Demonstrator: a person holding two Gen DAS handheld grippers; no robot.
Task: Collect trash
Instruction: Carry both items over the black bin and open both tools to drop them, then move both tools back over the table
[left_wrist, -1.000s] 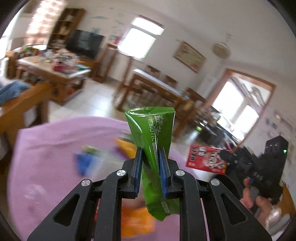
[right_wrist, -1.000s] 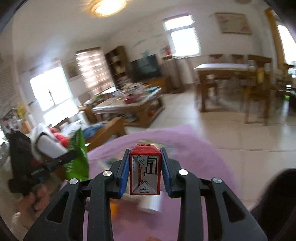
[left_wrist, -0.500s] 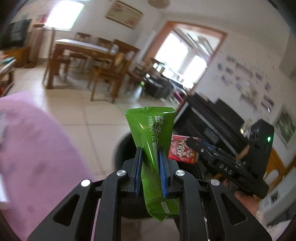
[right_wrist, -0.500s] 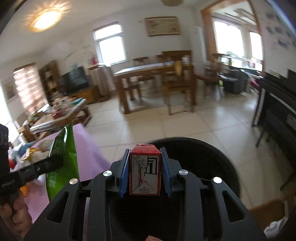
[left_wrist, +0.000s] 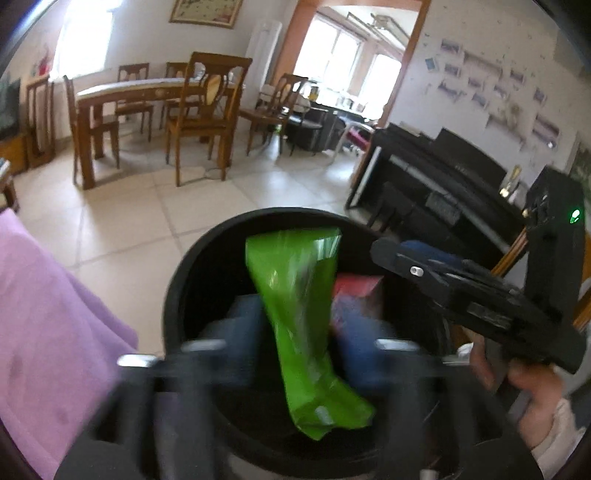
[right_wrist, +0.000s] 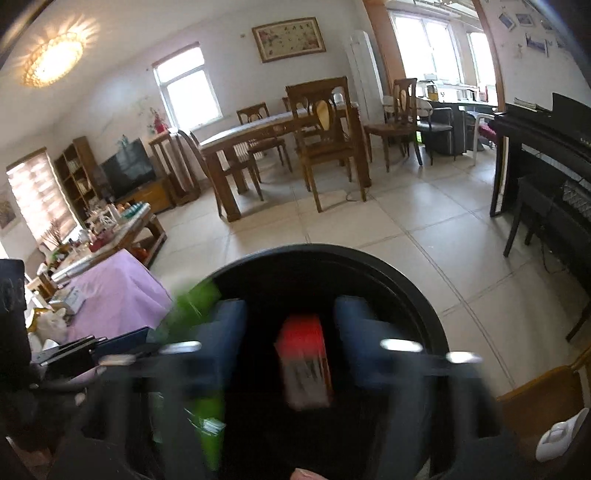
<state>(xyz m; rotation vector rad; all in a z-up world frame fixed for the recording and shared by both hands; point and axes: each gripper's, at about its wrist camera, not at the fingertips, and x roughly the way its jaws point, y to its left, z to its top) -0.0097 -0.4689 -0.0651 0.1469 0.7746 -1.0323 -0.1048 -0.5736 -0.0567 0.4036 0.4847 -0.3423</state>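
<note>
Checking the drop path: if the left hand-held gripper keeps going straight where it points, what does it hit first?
Probably the green wrapper loose between its open fingers, then the inside of the black trash bin just behind. Motion blur makes depth uncertain.

My left claw (left_wrist: 295, 332) is black with blue pads (left_wrist: 242, 332) inside and shiny silver screws on top, all blurry. My right claw (right_wrist: 290, 343) looks the same: black arms, blue pads (right_wrist: 354, 332), silver screws. From the left camera I see the right tool's black body with a small green light, and my bare hand (left_wrist: 532, 398) with a pale sleeve.
</note>
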